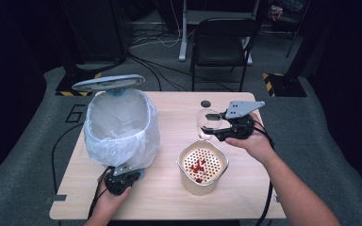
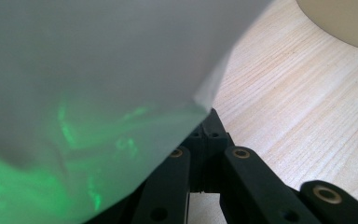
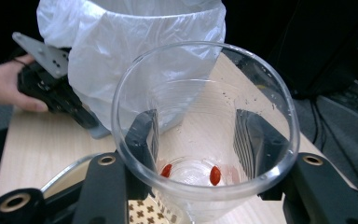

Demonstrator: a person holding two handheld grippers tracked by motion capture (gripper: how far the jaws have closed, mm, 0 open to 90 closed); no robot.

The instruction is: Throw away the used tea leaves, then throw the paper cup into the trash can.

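My right gripper (image 1: 213,125) is shut on a clear plastic cup (image 1: 203,118), held tipped above the table just behind a beige container (image 1: 199,186). In the right gripper view the jaws (image 3: 198,129) clamp the cup (image 3: 205,93) from both sides, and two red bits (image 3: 215,175) lie in its bottom. The container carries a perforated insert (image 1: 202,162) with red bits on it. My left gripper (image 1: 131,170) rests low at the foot of the bagged bin (image 1: 121,125). Its jaws (image 2: 209,133) are shut, with the tips under the hem of the white bag (image 2: 98,70).
The bin's grey lid (image 1: 108,82) stands raised behind it. A small dark round object (image 1: 206,103) lies near the table's far edge. A black chair (image 1: 221,42) and cables are on the floor beyond the table.
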